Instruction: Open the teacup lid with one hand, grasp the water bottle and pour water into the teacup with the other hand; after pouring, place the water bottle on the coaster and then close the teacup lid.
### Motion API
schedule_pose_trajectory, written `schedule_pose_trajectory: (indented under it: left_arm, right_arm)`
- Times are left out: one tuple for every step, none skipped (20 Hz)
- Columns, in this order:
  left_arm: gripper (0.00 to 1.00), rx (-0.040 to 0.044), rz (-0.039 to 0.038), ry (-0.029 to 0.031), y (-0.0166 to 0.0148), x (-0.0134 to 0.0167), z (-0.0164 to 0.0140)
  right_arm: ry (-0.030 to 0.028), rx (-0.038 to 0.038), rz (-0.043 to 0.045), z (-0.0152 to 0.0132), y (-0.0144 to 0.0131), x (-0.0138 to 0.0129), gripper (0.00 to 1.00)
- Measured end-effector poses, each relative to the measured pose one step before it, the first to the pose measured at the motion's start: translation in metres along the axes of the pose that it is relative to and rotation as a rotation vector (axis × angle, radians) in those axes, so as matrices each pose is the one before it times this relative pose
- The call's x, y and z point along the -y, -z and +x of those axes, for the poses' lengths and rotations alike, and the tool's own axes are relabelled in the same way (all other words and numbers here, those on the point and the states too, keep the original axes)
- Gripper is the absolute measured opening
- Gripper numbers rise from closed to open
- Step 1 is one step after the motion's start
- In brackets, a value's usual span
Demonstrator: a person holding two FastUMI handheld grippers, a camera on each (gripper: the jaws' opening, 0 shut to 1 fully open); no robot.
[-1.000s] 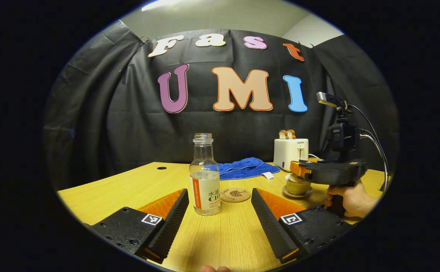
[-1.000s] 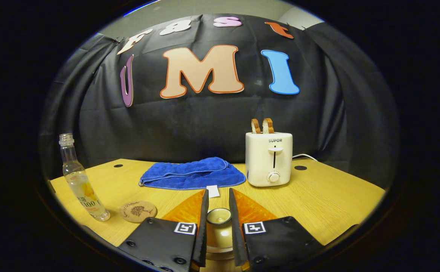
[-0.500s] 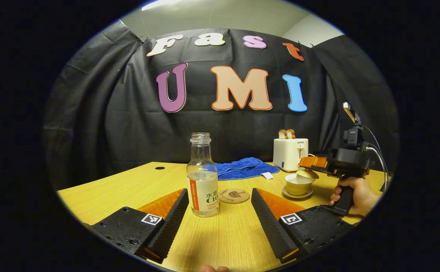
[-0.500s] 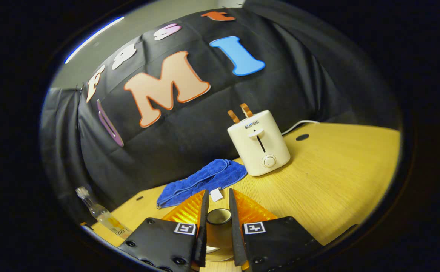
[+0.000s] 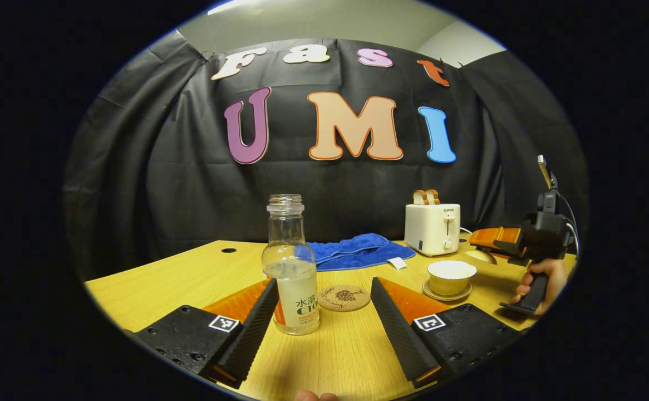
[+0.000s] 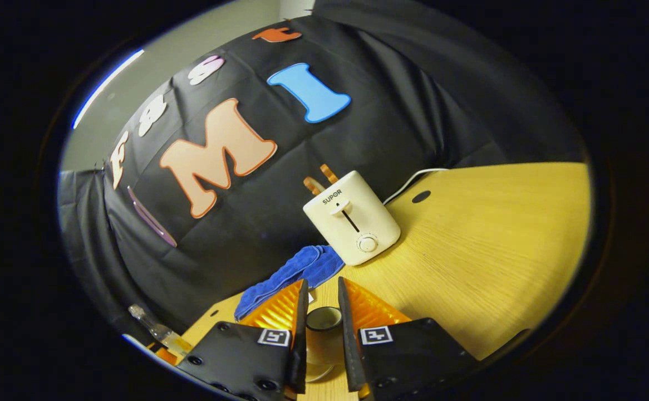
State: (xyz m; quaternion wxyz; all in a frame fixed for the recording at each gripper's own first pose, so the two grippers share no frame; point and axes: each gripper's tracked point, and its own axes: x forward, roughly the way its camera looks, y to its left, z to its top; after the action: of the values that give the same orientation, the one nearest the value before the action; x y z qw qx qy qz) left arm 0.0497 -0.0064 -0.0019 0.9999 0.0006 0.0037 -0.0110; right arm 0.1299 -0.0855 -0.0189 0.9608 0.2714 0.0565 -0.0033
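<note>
A clear water bottle (image 5: 291,267), uncapped and part full, stands on the table just inside my left gripper's (image 5: 324,284) near-side finger. That gripper is open, its fingers not touching the bottle. A round cork coaster (image 5: 338,298) lies right behind the bottle. The teacup (image 5: 451,275) sits uncovered on its saucer to the right. Beyond it a hand (image 5: 541,275) holds my right gripper (image 5: 488,239), tilted, with the lid (image 5: 480,256) in it. In the right gripper view the gripper (image 6: 322,284) is shut on the lid's (image 6: 320,348) knob. The bottle (image 6: 157,333) appears far left.
A white toaster (image 5: 432,228) with bread slices stands at the back right, its cord trailing behind. A folded blue towel (image 5: 358,250) lies left of it. The toaster (image 6: 352,225) and towel (image 6: 296,273) lie ahead of the right gripper on the wooden table (image 6: 497,239).
The right gripper lifted the lid off the teacup, carried it to the right and tilted. The left gripper edged forward and rightward, so the bottle now stands by its near-side finger.
</note>
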Motion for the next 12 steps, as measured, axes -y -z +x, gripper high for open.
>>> schedule_pose_trajectory:
  left_arm:
    - [1.0,0.00061,-0.00032,0.00041,-0.0007,-0.00037,0.00184]
    - [0.98,-0.00028,0.00023,-0.00265,0.00059,-0.00149,0.00189]
    - [0.97,0.00164,-0.00044,-0.00091,0.00031,-0.00109,0.00058]
    - [0.98,-0.00025,0.00023,-0.00289,-0.00078,-0.00064,0.00285]
    - [0.97,-0.0007,0.0,-0.00235,-0.0003,-0.00122,0.00168]
    - [0.98,0.00111,0.00056,-0.00502,0.00028,-0.00138,0.00207]
    - [0.98,0.00028,0.00008,-0.00419,-0.00009,-0.00139,0.0027]
    - [0.97,-0.00076,0.00002,-0.00399,0.00071,-0.00198,0.00275]
    - [0.97,-0.00023,0.00016,-0.00311,-0.00015,-0.00185,0.00383]
    - [0.97,0.00141,-0.0004,-0.00126,-0.00044,-0.00114,0.00404]
    - [0.97,-0.00167,0.00089,-0.00047,-0.00012,-0.00128,0.00443]
    - [0.97,0.0007,-0.00033,0.00018,0.0009,-0.00115,0.00333]
  right_arm:
    - [-0.00444,0.00304,-0.0449,-0.00815,0.0007,-0.0033,0.31]
    - [-0.01245,0.00056,-0.03921,-0.00814,0.00179,-0.00127,0.31]
    - [-0.01753,0.00904,-0.02561,-0.0157,-0.00293,-0.00702,0.31]
    - [-0.01029,0.01036,-0.02501,-0.0045,-0.00027,-0.00295,0.31]
    - [-0.00954,0.00523,-0.0187,-0.00921,-0.00014,-0.00148,0.31]
    - [-0.01204,0.00081,-0.0071,-0.00841,0.00006,-0.0039,0.32]
    - [-0.01251,-0.00346,-0.00237,-0.0078,0.00114,-0.00293,0.31]
    - [-0.00919,-0.00892,0.00062,-0.00796,0.00273,-0.00222,0.31]
    - [-0.00774,-0.00074,0.00171,-0.00501,0.00124,-0.00217,0.31]
    - [-0.00127,-0.00769,-0.0062,-0.00547,0.00151,-0.00026,0.32]
    - [-0.00713,-0.00378,-0.00523,-0.00438,0.00096,-0.00191,0.31]
    - [-0.00399,-0.00712,-0.00531,-0.00575,0.00161,-0.002,0.3]
